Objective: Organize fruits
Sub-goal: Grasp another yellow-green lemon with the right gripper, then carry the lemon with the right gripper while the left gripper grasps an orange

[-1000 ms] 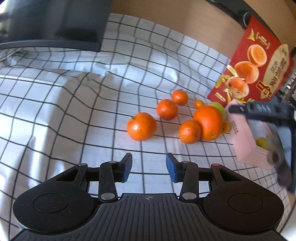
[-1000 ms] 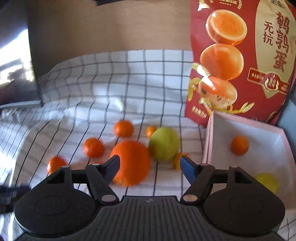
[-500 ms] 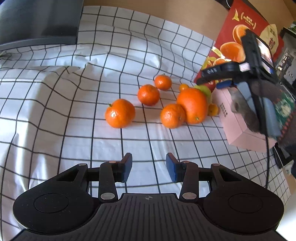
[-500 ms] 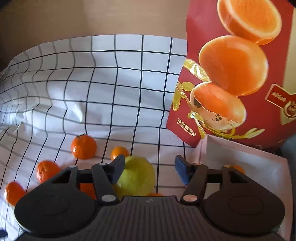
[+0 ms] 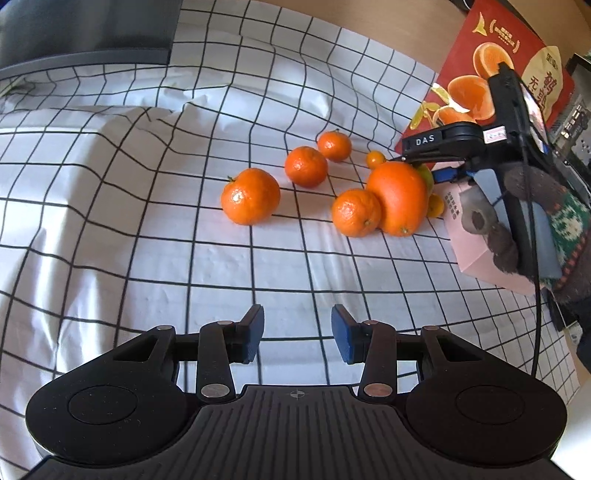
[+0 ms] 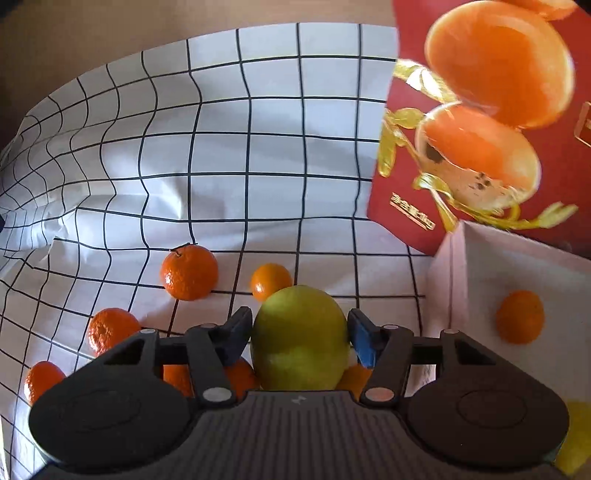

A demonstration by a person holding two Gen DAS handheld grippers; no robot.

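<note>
Several oranges lie on the checked cloth: a big orange (image 5: 397, 197), a tangerine (image 5: 250, 196) and smaller ones (image 5: 306, 166). A yellow-green lemon (image 6: 300, 343) sits between my right gripper's (image 6: 300, 334) blue pads (image 6: 361, 341); the jaws stand wide around it, touching or nearly so. In the left wrist view the lemon (image 5: 426, 176) peeks from behind the big orange. My left gripper (image 5: 297, 332) is open and empty, low over the cloth in front of the fruit. A pink box (image 6: 461, 266) at the right holds a small orange (image 6: 520, 316) and a yellow fruit (image 6: 576, 439).
A red printed bag (image 5: 502, 70) stands behind the box. The checked cloth (image 5: 147, 206) is rumpled at the left. A dark device (image 5: 85, 33) sits at the far left corner. A gloved hand (image 5: 517, 206) holds the right gripper.
My right gripper has moved forward and down, so the lemon now sits between its pads. My left gripper has drawn back slightly and stays open.
</note>
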